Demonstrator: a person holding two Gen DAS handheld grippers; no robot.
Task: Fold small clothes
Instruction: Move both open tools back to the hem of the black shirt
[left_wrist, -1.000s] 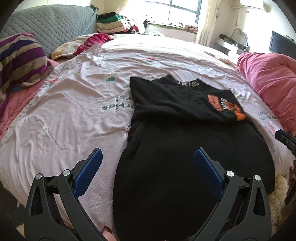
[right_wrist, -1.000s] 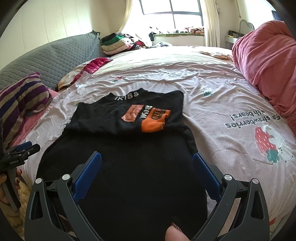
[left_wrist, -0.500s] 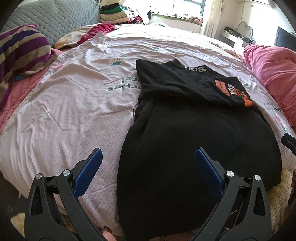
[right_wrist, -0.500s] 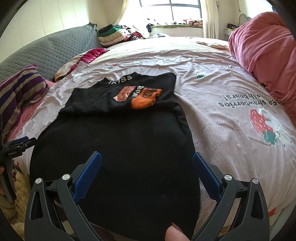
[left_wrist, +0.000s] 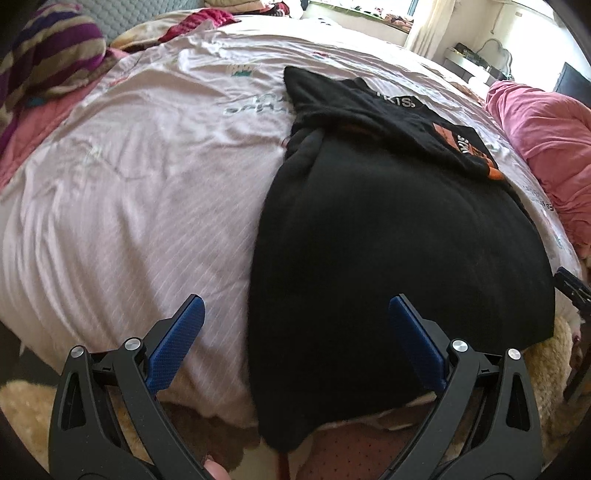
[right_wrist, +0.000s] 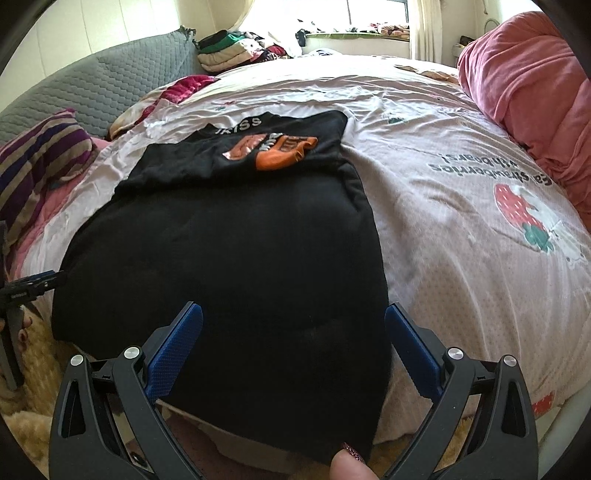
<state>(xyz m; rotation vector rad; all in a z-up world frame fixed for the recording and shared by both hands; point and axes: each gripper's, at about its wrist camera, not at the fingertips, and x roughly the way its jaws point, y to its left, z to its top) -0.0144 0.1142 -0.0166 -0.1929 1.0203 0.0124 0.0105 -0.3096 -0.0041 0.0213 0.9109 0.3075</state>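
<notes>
Both claws (left_wrist: 293, 314) lower, nearer hem (right_wrist: 280, 439)

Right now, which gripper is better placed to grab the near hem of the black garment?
Right. The right gripper is open with the black garment hem between its fingers; the left gripper straddles only its left edge.

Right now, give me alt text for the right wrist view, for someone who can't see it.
A black garment lies spread on a pale pink bedsheet, its near end draping over the bed edge, with a smaller folded black top with an orange patch on its far end. The open right tool frames the near hem, gripping nothing.
</notes>
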